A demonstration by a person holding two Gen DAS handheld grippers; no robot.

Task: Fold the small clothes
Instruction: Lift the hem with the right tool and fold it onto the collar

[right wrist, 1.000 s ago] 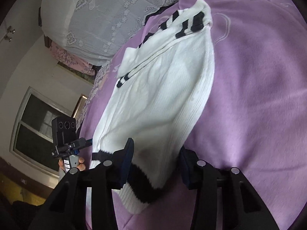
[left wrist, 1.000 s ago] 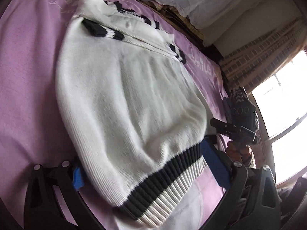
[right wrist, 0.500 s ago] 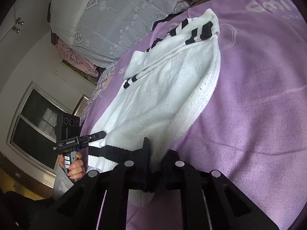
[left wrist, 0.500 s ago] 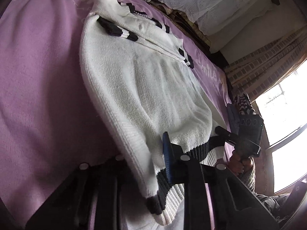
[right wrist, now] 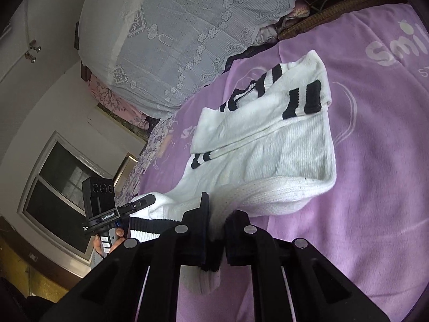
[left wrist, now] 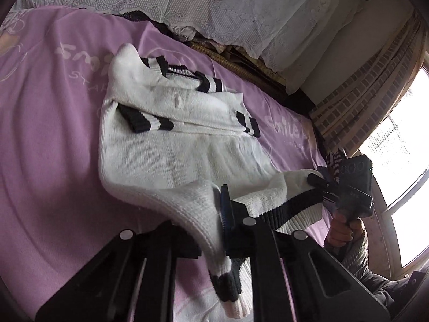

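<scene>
Purple bedding printed with pale lettering covers the bed, with a lace-draped pile at its far end and windows off to the sides. On it lies a small white knit sweater with black-striped cuffs and hem, sleeves folded across the chest.

It looks soft, light and limp, a thick ribbed knit that sags wherever it is unsupported, so the two corners of the banded hem are the sensible places to hold it; the rib should give good purchase and little slip.

The left hand-held gripper is clenched on the hem's left corner, fabric bunched between its pads, and the right hand-held gripper is pinched tight on the right corner.

A second ago both sets of jaws stood apart over a hem lying flat on the bed. Now that edge is lifted clear and stretched between them, while the shoulders rest on the bedding.
</scene>
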